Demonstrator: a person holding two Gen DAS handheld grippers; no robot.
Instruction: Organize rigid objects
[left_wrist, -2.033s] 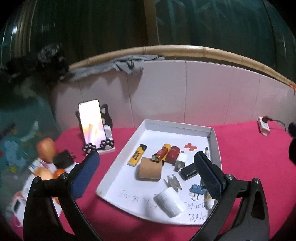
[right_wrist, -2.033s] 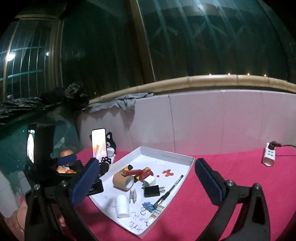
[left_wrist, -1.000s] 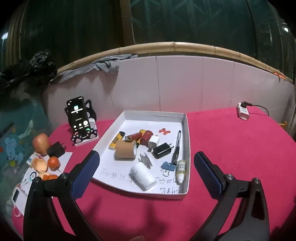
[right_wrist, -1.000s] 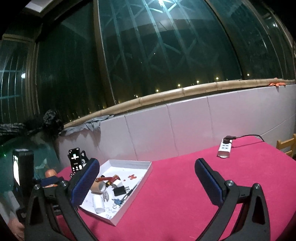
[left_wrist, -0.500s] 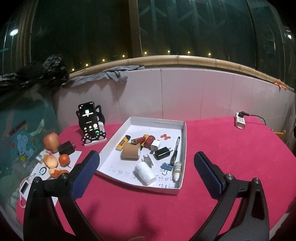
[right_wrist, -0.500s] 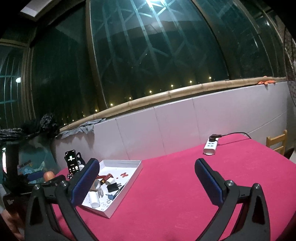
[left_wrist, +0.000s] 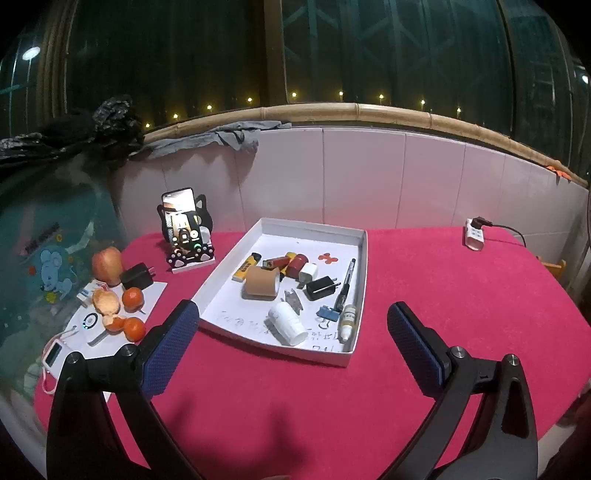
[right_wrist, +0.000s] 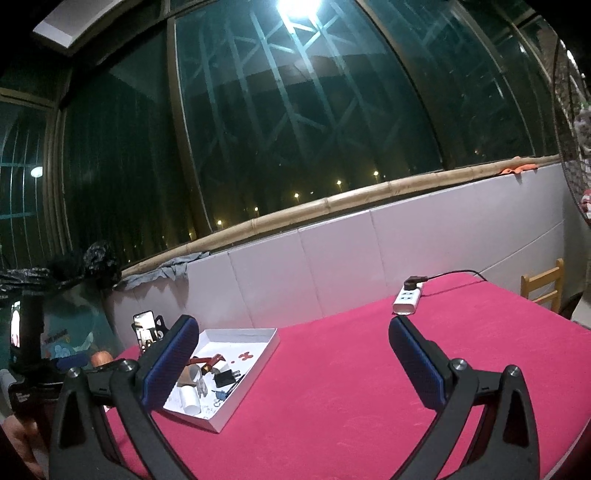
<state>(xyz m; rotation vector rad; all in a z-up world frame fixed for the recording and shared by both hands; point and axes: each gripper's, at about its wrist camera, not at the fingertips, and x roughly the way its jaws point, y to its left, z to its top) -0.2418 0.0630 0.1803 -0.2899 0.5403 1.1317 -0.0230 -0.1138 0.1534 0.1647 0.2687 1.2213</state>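
A white tray sits on the red tablecloth and holds several small items: a brown tape roll, a white cup on its side, a yellow lighter, red cylinders, a black charger, a pen, a blue binder clip and a small bottle. My left gripper hovers open in front of the tray, holding nothing. My right gripper is open and empty, high and far right of the tray.
Left of the tray stand a phone on a cat-shaped holder, an apple, oranges and peel, a black adapter and a small device on paper. A white power strip lies far right. A wooden chair stands beyond the table.
Both grippers have pulled back and risen away from the tray, which now looks smaller. The right view has swung rightward and upward. Both stay open and empty.
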